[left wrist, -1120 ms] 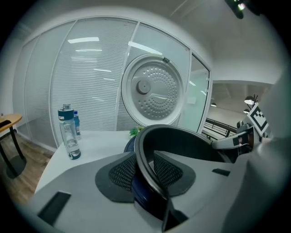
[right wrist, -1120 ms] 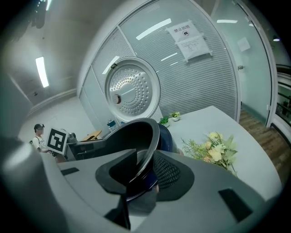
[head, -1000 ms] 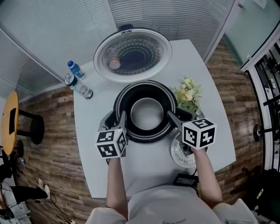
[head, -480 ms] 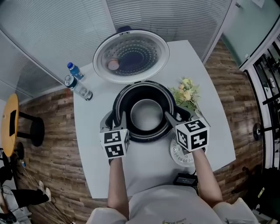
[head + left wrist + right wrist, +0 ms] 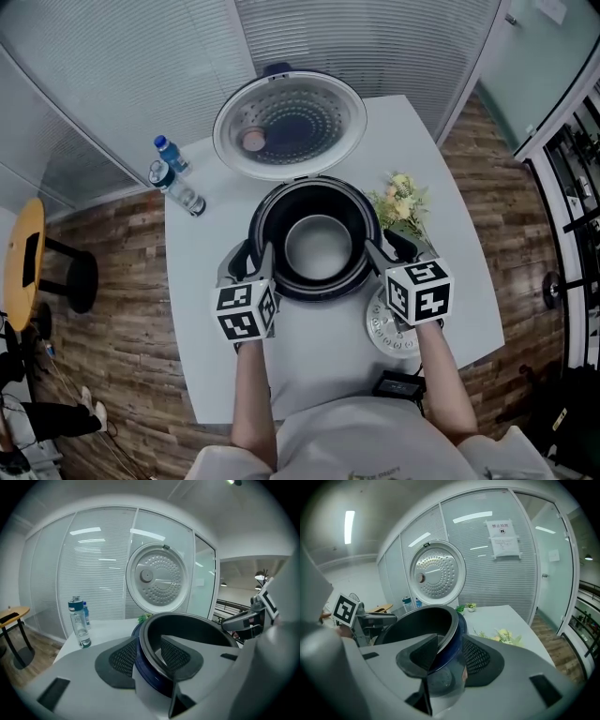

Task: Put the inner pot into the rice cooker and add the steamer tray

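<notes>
A white surface (image 5: 216, 309) fills the middle of the head view. A dark blue round rice cooker (image 5: 315, 294) stands on it. Its round white lid with a perforated metal inner plate (image 5: 291, 124) is swung open toward the top of the frame. The black inner pot with a grey bottom (image 5: 319, 246) sits inside the cooker, at the centre of the frame.

The left gripper (image 5: 253, 262) reaches in from the lower left and straddles the pot's left rim, one finger inside the pot and the other outside the cooker's wall. Its fingers have just been opening and now stand released, with the rim and the blue wall still between them. The right gripper (image 5: 389, 248) straddles the right rim from the lower right in the same way. Its fingers have also just been opening and are spread wide, not clamping the rim between them.

A round pale perforated steamer tray (image 5: 382, 330) lies flat on the surface just below and right of the cooker, partly under the right gripper. A bunch of pale yellow flowers (image 5: 405, 204) lies to the right of the cooker. Two clear plastic water bottles (image 5: 176, 186) sit at the surface's upper left edge.
</notes>
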